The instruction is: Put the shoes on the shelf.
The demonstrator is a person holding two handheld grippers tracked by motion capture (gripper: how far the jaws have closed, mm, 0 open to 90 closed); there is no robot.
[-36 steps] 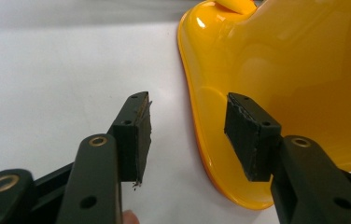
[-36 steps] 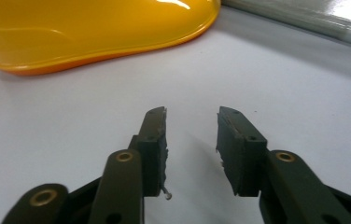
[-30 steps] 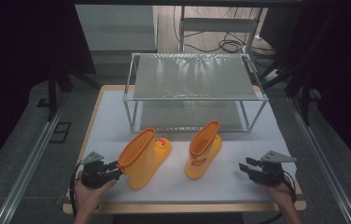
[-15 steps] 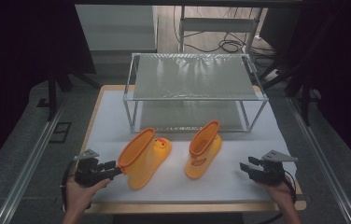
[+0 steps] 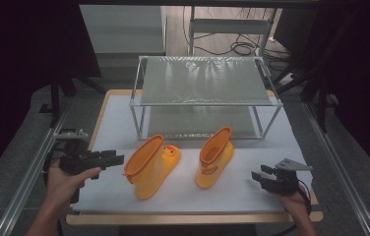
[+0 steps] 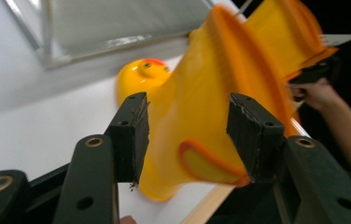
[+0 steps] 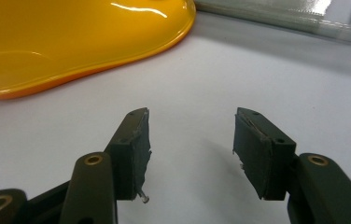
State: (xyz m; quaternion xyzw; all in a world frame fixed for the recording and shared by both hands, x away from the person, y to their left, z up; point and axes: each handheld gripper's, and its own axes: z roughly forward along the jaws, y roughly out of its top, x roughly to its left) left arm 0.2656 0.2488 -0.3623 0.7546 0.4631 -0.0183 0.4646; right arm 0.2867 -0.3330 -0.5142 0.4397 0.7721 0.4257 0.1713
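Left gripper [image 5: 116,159] agape beside lying boot [image 5: 149,164] | right gripper [image 5: 258,177] agape, apart

A table [image 5: 99,115] with a light wooden edge carries a white mat [image 5: 119,123] that covers most of its top. Toward the far side a two-tier metal-framed rack [image 5: 205,81] stands on the mat on thin legs. In front of the rack two yellow rubber boots rest on the mat: the left boot [image 5: 148,164], with a duck face on its toe, lies tilted on its side, and the right boot [image 5: 215,157] stands near it, apart.
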